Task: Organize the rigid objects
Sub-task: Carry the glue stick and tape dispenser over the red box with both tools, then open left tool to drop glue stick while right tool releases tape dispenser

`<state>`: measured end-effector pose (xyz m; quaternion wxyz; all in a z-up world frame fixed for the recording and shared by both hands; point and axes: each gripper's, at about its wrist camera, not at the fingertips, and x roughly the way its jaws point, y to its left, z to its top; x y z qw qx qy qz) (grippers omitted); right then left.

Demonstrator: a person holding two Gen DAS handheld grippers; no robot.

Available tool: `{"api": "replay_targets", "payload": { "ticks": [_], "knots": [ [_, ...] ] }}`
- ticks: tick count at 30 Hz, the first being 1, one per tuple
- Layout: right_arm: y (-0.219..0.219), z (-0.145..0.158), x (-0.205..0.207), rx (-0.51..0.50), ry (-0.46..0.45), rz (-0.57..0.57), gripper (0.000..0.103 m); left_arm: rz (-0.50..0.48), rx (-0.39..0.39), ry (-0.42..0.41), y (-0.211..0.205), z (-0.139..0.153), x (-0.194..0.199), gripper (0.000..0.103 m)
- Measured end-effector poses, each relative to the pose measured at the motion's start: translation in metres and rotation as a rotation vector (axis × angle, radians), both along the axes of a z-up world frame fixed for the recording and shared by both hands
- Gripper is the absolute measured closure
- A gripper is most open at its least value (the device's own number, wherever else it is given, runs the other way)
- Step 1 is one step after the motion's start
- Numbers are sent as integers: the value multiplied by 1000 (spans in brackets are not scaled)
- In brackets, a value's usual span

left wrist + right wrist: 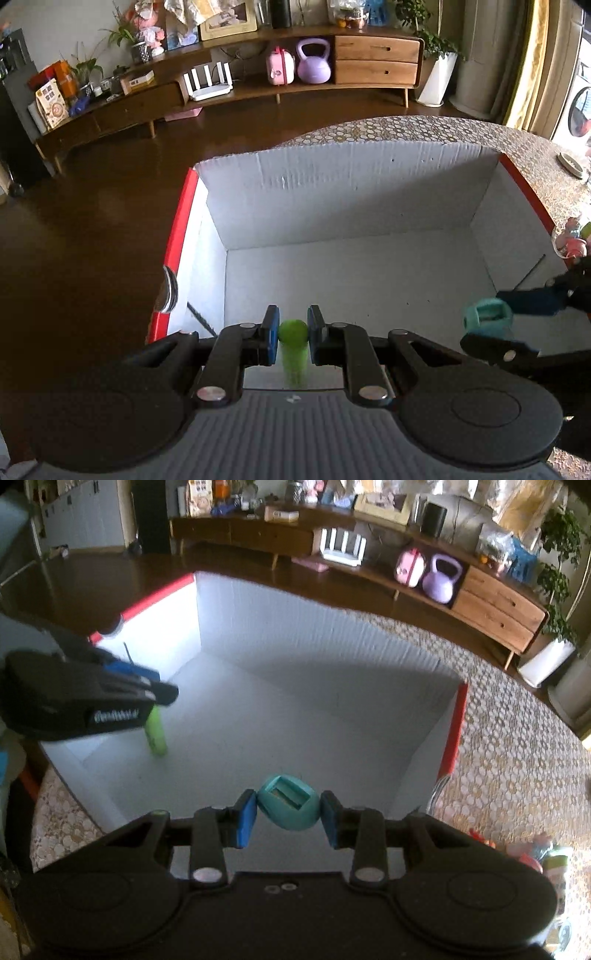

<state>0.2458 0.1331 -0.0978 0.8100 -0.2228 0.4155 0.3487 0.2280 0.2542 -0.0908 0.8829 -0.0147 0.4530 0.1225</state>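
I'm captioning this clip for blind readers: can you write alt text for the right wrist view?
The right gripper holds a teal egg-shaped object over an open white box with red edges. At left, the left gripper holds a green cylinder inside the box. A wooden sideboard stands behind.

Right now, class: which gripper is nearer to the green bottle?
Left. The left gripper is shut on the green bottle over the white box; the right gripper, holding a teal object, is off to the side.

One box; one green bottle; one teal piece
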Motion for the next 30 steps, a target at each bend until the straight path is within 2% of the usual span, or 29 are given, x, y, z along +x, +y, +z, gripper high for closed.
{"api": "replay_targets", "payload": {
  "ticks": [12,17,19,21,23,27,30],
  "knots": [
    [1,1,-3,-4,4,7,65,7,-3,91,-3,-12,27,87],
    [-2,5,-5,13,-14,8,63,39,-20,86,1,-11,23,87],
    [-6,8,-4,32,-21,0,58,48,-21,86,1,-10,21,87],
    [-10,11,-4,51,-23,-5,47,51,-17,81,0,-10,18,87],
    [-14,14,-4,69,-25,-7,40,51,-8,84,-2,-9,15,87],
    [-22,21,-8,95,-23,-15,39,49,11,66,-6,-5,9,87],
    [-30,27,-11,124,-27,-17,30,50,9,52,-9,1,5,87]
  ]
}}
